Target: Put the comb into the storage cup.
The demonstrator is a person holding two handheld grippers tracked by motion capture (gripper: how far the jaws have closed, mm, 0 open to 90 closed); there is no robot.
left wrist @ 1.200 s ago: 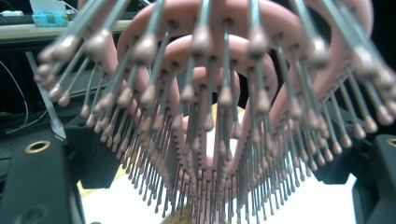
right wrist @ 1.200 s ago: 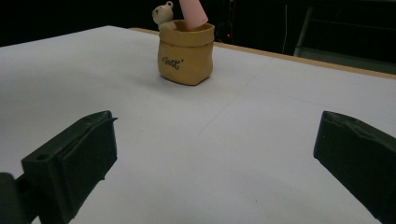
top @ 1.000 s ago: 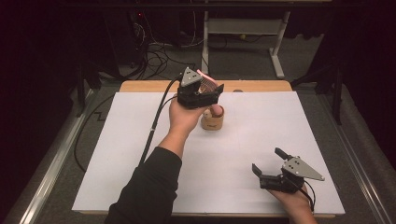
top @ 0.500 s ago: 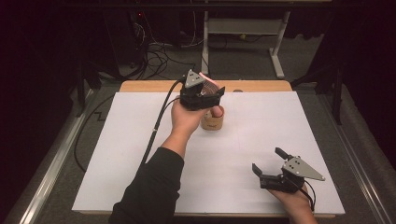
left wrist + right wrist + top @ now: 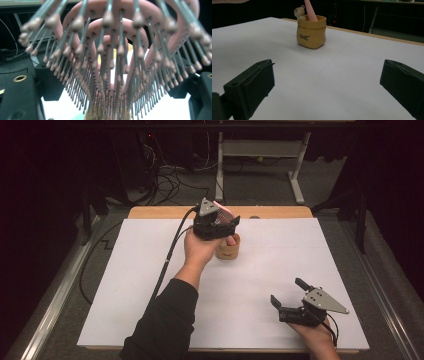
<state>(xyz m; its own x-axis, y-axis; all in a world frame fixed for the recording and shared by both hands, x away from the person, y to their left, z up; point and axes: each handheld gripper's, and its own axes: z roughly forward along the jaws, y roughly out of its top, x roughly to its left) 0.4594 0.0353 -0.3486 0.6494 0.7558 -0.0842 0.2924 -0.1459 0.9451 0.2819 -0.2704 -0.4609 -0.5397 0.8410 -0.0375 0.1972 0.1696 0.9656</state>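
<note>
Little had changed over the last second: the left gripper [image 5: 222, 222] still clamped the brush [image 5: 117, 57], handle down in the cup [image 5: 311, 31], while the right gripper [image 5: 292, 300] rested wide open, so release remained.

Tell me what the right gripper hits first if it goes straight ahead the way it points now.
Probably the yellow holder with the pink handle in it. The right gripper has open, empty jaws, with bare white table between it and the holder, which sits slightly left of centre, so it might just pass by.
</note>
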